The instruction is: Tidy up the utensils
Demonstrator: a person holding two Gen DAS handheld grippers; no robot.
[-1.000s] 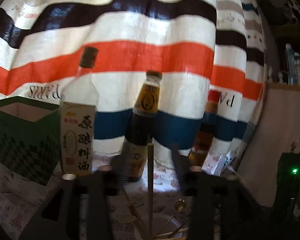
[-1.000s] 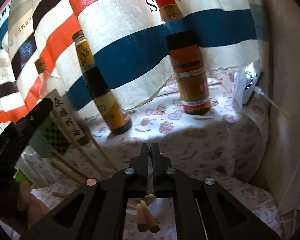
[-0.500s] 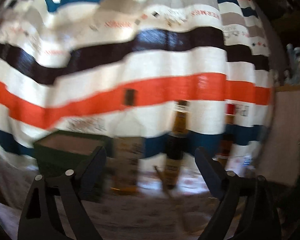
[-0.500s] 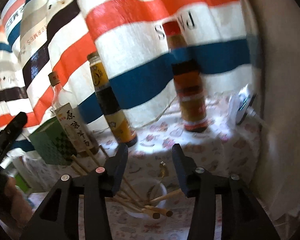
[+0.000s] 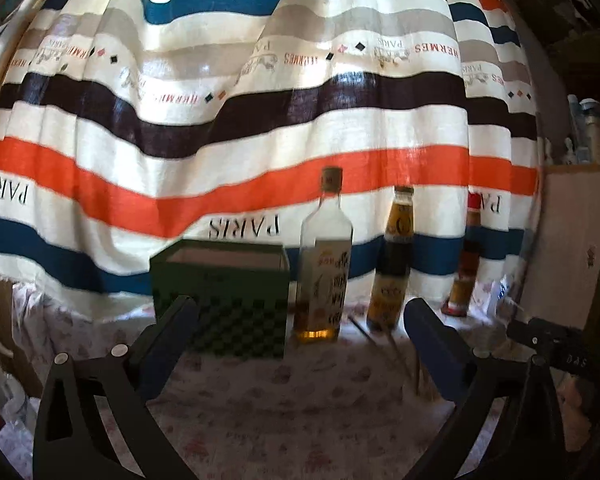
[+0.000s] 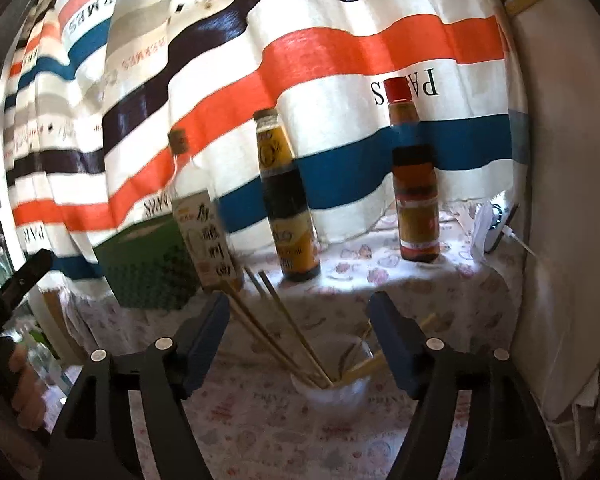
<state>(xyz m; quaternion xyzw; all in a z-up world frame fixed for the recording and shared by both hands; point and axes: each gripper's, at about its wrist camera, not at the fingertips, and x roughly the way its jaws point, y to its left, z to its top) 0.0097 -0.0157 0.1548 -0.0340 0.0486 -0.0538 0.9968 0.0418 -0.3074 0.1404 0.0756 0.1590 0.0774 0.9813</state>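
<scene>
A white cup (image 6: 336,394) stands on the floral tablecloth and holds several wooden chopsticks (image 6: 284,328) and a small metal spoon; all lean out of it. My right gripper (image 6: 300,344) is open and empty, its jaws wide apart just above and in front of the cup. My left gripper (image 5: 300,344) is open and empty, held back over the table. In the left wrist view the chopsticks (image 5: 380,340) show faintly at the right, beside my right finger.
A green checkered box (image 5: 220,296) stands at the left. Three bottles stand along the striped curtain: a clear one (image 5: 324,264), a dark one (image 5: 394,264) and a red-capped one (image 5: 466,264). A white wall panel (image 6: 560,200) and a plugged-in charger (image 6: 496,228) are on the right.
Both grippers have opened and pulled back from the cup. The chopstick the left one held and the ones under the right one now stand in the cup.
</scene>
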